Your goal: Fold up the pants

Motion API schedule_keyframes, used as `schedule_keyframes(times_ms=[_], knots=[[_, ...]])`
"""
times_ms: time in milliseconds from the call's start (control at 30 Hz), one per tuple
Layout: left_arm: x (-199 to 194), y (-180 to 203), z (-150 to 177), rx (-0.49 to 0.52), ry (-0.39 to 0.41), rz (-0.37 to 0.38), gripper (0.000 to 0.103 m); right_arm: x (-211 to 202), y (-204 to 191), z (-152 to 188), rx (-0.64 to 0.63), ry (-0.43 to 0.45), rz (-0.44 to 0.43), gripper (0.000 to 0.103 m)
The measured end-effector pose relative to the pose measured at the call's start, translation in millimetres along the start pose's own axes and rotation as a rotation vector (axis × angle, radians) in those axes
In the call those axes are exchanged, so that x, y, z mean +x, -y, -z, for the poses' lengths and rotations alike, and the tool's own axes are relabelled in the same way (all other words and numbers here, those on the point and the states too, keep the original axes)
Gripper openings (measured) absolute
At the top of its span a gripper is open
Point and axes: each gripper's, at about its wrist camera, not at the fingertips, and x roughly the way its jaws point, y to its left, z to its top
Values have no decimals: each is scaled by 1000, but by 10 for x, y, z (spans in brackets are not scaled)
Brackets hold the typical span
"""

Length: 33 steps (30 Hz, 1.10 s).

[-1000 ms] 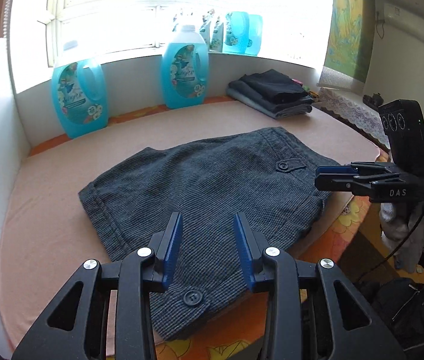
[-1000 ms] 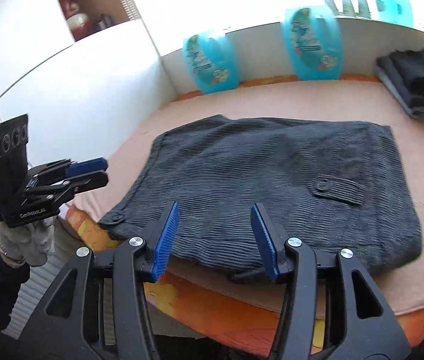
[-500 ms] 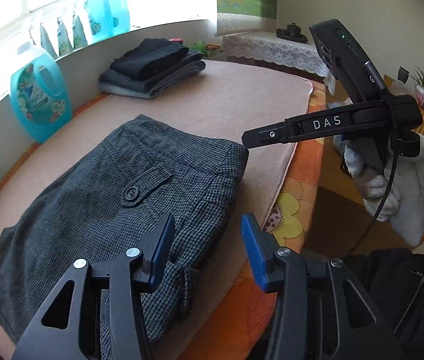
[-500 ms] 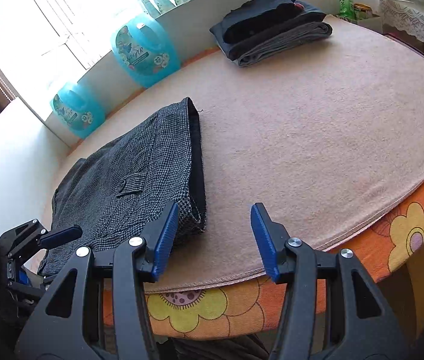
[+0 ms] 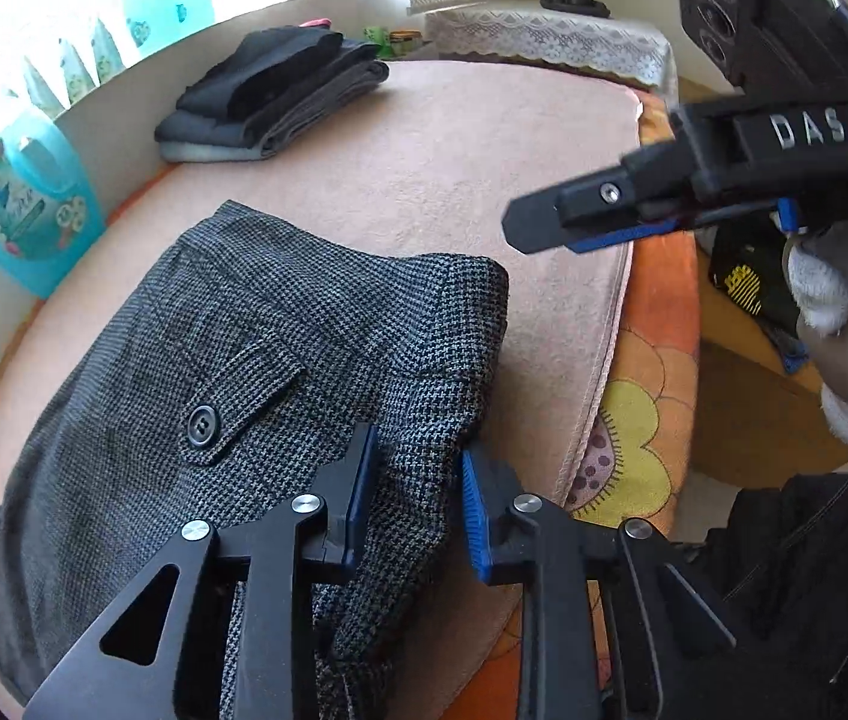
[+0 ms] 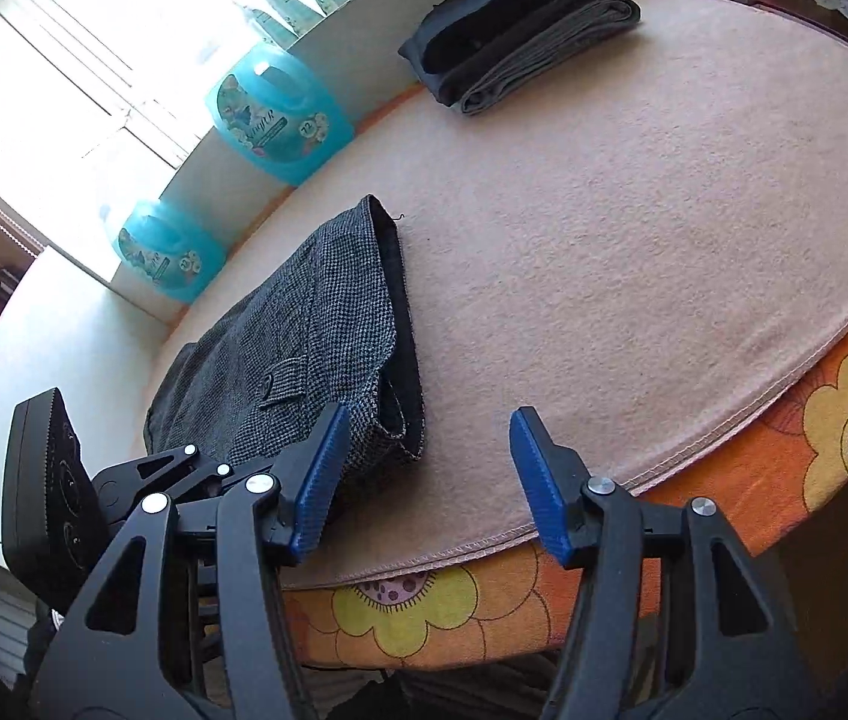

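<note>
The grey houndstooth pants (image 5: 255,348) lie folded on the pink mat (image 5: 484,138), with a buttoned pocket flap up. They also show in the right wrist view (image 6: 327,330). My left gripper (image 5: 417,486) is open, its jaws on either side of the pants' near corner at the table's front edge. My right gripper (image 6: 424,474) is open and empty, low over the mat just right of the pants' folded edge. It shows from the side in the left wrist view (image 5: 580,222). The left gripper appears in the right wrist view (image 6: 195,474) beside the pants.
A stack of folded dark clothes (image 5: 267,102) lies at the mat's far side (image 6: 520,24). Blue detergent bottles (image 6: 279,114) stand along the windowsill wall. An orange flowered cloth (image 6: 784,432) hangs at the table's front edge. A lace-covered table (image 5: 544,36) stands beyond.
My left gripper has moved forward and down so its jaws now straddle the pants' near corner. My right gripper has dropped closer to the mat beside the folded edge.
</note>
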Motion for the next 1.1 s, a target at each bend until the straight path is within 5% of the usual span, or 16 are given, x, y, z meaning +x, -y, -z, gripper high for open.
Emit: schedule_keyframes(times_ms=[133,467,600,667,733,800,967,1100], knots=[[-75,-200,41,-122,42,88,19,80,-15,67,59,-55,-62,59],[-192,-252,147,-178,82,117,19,470,-207,80,171,-100,-185,71],[-423,-304,212,-193,84,99,33,625,-342,85,139,-108,-191,71],[-652,-391,296,-220,108,64,40,645,-435,104,73,-71,-148,65],[-904,-574,424,-285,130,19,41,648,-504,115,19,-39,-94,32],[-1132,-793,550,-346,151,-48,41,587,-563,101,-23,6,-94,23],[-1345,-1366,877,-478,129,-274,43,176,-910,169,-243,185,-28,16],[-1174,-1534,1060,-524,86,-265,43,295,-741,171,-213,140,34,16]])
